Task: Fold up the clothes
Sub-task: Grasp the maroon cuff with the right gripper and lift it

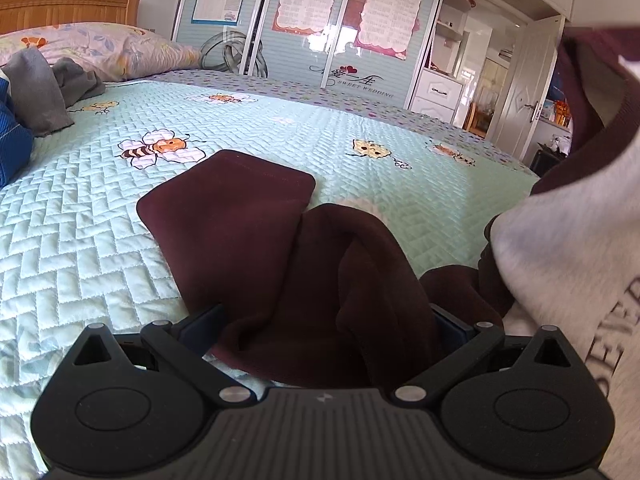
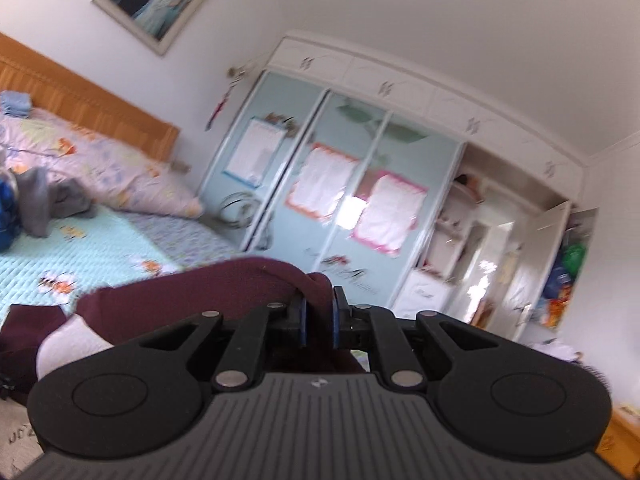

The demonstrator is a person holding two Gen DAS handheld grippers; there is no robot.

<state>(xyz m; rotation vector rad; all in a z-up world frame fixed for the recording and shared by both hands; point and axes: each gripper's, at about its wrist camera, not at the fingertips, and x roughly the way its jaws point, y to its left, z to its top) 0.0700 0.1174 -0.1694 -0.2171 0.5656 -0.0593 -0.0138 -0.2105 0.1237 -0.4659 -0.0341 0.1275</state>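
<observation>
A sweatshirt with maroon sleeves and a white body lies partly on the bed. In the left wrist view one maroon sleeve stretches flat across the quilt. Its bunched near end sits between the wide-apart fingers of my left gripper, which is open. The white body, with dark lettering, hangs lifted at the right edge. In the right wrist view my right gripper is shut on a fold of the maroon fabric and holds it up above the bed, pointing about level. A white patch of the garment shows below left.
The mint quilt with bee prints covers the bed. Grey clothes and a blue garment are piled at the far left by the floral pillow. A sliding-door wardrobe and an open white door stand beyond.
</observation>
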